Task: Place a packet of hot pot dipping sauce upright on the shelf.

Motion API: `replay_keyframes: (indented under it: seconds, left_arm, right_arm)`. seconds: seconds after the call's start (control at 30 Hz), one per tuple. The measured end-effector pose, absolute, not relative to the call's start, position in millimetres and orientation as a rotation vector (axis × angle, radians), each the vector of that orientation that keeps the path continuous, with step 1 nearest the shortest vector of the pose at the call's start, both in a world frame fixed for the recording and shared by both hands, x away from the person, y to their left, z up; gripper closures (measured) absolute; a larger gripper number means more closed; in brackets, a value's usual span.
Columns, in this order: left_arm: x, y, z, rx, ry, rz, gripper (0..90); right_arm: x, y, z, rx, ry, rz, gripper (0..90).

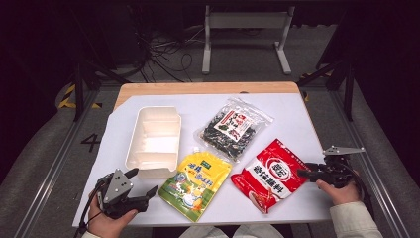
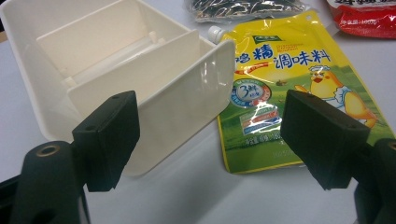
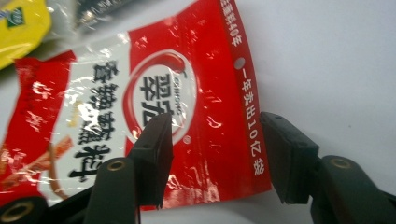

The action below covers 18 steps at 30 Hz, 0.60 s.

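A white table (image 1: 297, 106) holds a cream box (image 1: 154, 140) at the left, a dark seaweed bag (image 1: 234, 127) behind, a yellow pouch (image 1: 197, 182) in front and a red packet (image 1: 270, 172) to the right. The right gripper (image 3: 215, 135) straddles the red packet's near edge, jaws apart with the packet between them, not yet pressing. The left gripper (image 2: 210, 135) hangs with jaws apart, empty, before the box and pouch.

Counted on the counter (image 1: 297, 106): three sealed packets, one red (image 1: 270, 173), one yellow (image 1: 197, 182), one clear with dark contents (image 1: 233, 127); one cream divided box (image 1: 154, 140).
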<state>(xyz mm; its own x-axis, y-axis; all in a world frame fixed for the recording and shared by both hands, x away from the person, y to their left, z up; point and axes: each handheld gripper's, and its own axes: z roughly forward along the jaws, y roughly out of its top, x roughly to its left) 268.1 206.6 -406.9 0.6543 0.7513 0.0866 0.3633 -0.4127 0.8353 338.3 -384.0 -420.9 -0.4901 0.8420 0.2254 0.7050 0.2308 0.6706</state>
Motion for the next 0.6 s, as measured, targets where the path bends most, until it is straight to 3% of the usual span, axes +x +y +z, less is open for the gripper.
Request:
replay_keyframes:
  seconds: [0.37, 0.6]
  left_arm:
    - [267.9, 203.2, -405.1, 2.016, 0.866, 0.573, 20.7]
    - [267.6, 199.3, -404.5, 2.011, 0.857, 0.564, 20.7]
  right_arm:
    - [337.1, -367.0, -415.1, 1.355, 2.422, 1.307, 47.7]
    - [340.0, -355.5, -421.1, 1.338, 2.466, 1.265, 48.1]
